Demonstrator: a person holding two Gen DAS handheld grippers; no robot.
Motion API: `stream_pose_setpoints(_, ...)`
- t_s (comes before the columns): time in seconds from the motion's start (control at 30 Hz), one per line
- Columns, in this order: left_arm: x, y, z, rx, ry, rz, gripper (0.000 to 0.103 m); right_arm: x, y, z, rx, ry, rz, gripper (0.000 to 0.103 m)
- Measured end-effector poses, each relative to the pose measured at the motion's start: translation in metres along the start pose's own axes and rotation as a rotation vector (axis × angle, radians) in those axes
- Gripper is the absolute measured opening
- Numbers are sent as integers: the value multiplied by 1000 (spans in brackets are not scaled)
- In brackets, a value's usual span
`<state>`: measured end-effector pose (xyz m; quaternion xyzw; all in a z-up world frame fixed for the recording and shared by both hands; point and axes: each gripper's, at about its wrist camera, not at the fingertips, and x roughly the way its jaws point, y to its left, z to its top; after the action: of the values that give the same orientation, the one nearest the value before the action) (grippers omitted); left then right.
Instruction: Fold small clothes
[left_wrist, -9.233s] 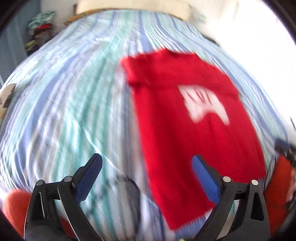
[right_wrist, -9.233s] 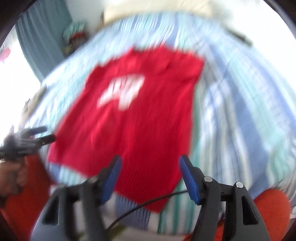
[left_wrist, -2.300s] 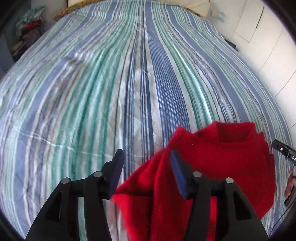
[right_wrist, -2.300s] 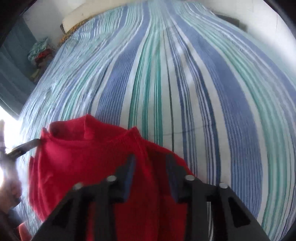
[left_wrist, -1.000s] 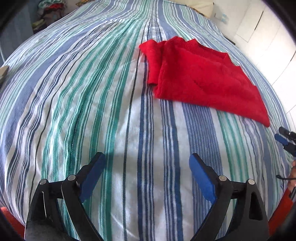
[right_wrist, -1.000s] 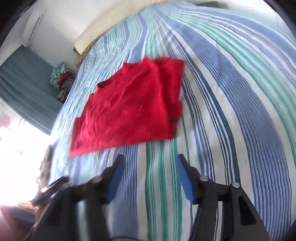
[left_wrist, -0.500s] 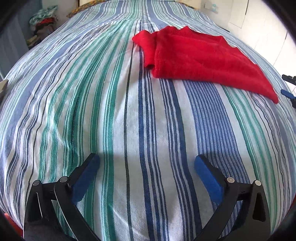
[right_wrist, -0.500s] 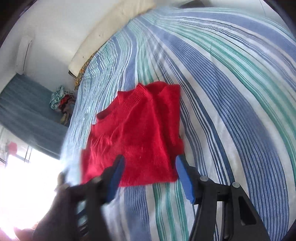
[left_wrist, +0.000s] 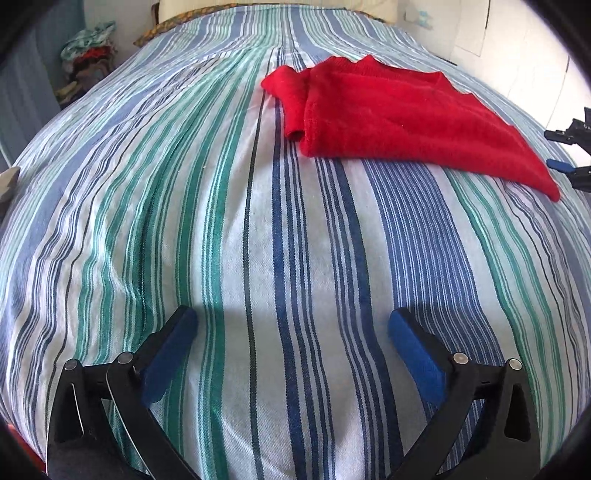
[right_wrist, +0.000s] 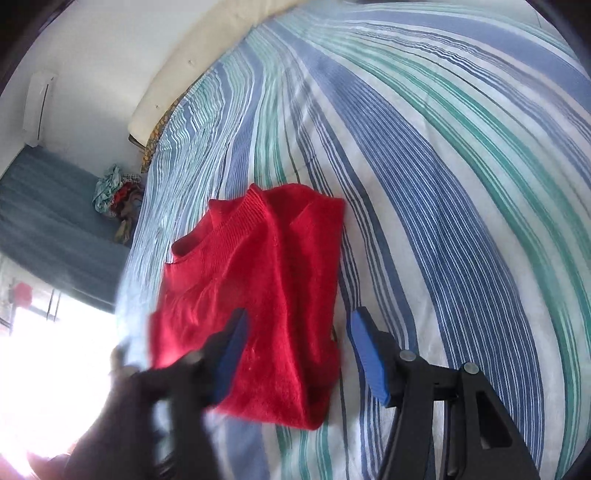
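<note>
Two blue-padded black grippers hover with jaws spread wide, holding nothing: the left gripper (left_wrist: 291, 332) over bare blue, green and white striped bedspread (left_wrist: 221, 221), the right gripper (right_wrist: 299, 343) low over the folded red knit sweater (right_wrist: 258, 288). From the left wrist, the sweater (left_wrist: 399, 118) lies at one o'clock. A clothes pile (left_wrist: 88, 51) sits at eleven o'clock.

My left gripper (left_wrist: 291, 332) hangs low and near, its two blue-padded fingers (left_wrist: 413, 354) spread wide apart with nothing between them. My right gripper (right_wrist: 297, 332) is also spread, though less widely, and grips nothing; its left finger is blurred in the right wrist view. From the left wrist view, its blue-tipped fingers poke in at the far right edge (left_wrist: 570, 151).
</note>
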<state>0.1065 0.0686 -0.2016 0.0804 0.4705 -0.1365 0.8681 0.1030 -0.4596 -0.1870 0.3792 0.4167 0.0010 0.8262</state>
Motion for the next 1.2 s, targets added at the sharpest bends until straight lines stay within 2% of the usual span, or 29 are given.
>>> stream_pose_setpoints(0.4, 0, 0, -2, -6, -21, 0, 103, 20, -2, 2, 18, 25, 10, 62)
stream_pose_setpoints(0.5, -1, 0, -2, -6, -25, 1, 103, 35, -3, 7, 41, 58, 14, 63)
stream_pose_setpoints(0.67, -1, -1, -2, -6, -29, 3, 103, 57, -1, 8, -1, 93, -15, 63)
stream_pose_setpoints(0.73, -1, -1, -2, -6, -30, 3, 103, 64, 4, 9, -16, 101, 3, 63)
stream_pose_setpoints(0.8, -1, -1, -2, -7, -30, 3, 103, 73, 14, 9, -52, 129, 20, 24)
stream_pose_setpoints(0.83, -1, -1, -2, -7, -30, 2, 103, 76, 21, 9, -75, 142, -22, 9)
stream_pose_setpoints(0.9, -1, -1, -2, -8, -30, 2, 103, 70, 38, 10, -95, 117, -70, 9)
stream_pose_setpoints(0.97, -1, -1, -2, -8, -30, 2, 103, 57, 64, 14, -109, 71, -22, 9)
stream_pose_setpoints(1.03, -1, -1, -2, -8, -28, 1, 103, 45, 106, 18, -161, 50, 38, 9)
stream_pose_setpoints(1.1, -1, -2, -2, -8, -26, 1, 102, 43, 152, 17, -228, 59, 86, 9)
stream_pose_setpoints(1.2, -1, -2, -1, -8, -22, 0, 103, 64, 223, 5, -346, 110, 104, 9)
